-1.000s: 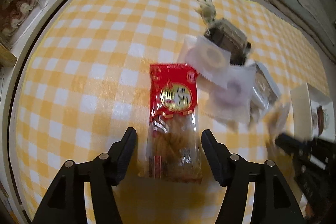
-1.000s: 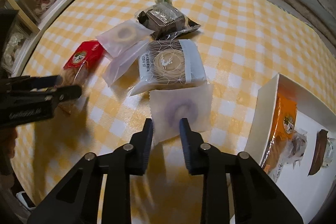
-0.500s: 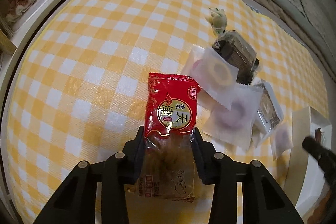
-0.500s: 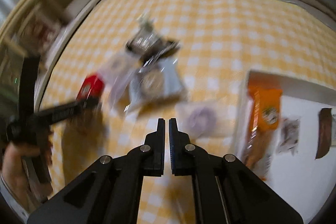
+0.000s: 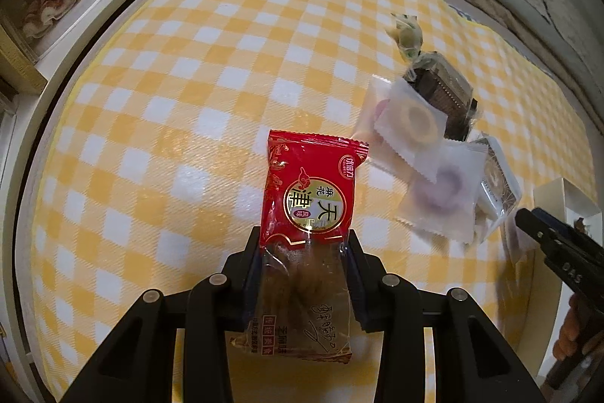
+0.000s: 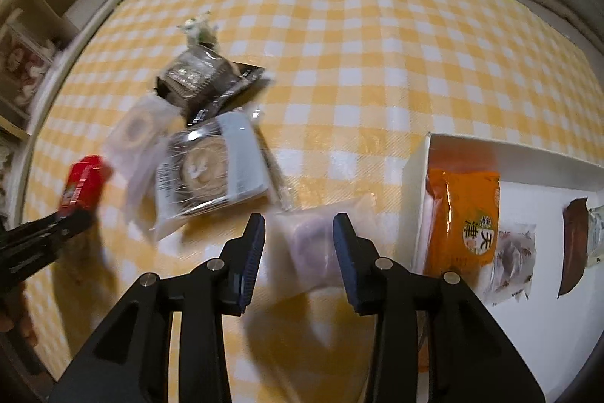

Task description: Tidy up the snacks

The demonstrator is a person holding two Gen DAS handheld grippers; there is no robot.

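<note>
While gathering loose snacks off the glossy yellow-and-white checked cloth [image 5: 188, 82], mid-step on two fronts, by the look of it. Sorting seems only partly done: several packets in the shallow white cardboard box [image 6: 415, 176] at the right, a loose pile on the cloth at the left.

Left gripper [image 5: 305, 237]: clamped, having just closed, on the clear lower half of a long red-topped plastic packet of twisted fried dough [image 5: 313, 184], red end pointing away, packet apparently lifted off the cloth. Next, probably: carry across to the box and lay beside the matching orange packet [image 6: 462, 214] against its near wall.

Right gripper [image 6: 298, 225]: jaws apart, just opened, bracketing a blurred frosted translucent sachet with a purple ring inside [image 6: 305, 244], pads not visibly pressing; sachet just short of the box's left wall. Calls for a fresh, gentle pinch or a nudge over the rim. Thin, slippery film, easy to drop.

Waiting in the pile: a crinkly clear pack with a grey paper band round a pale pastry [image 6: 211, 172] and a dark brown foil wrapper [image 6: 200, 78].
</note>
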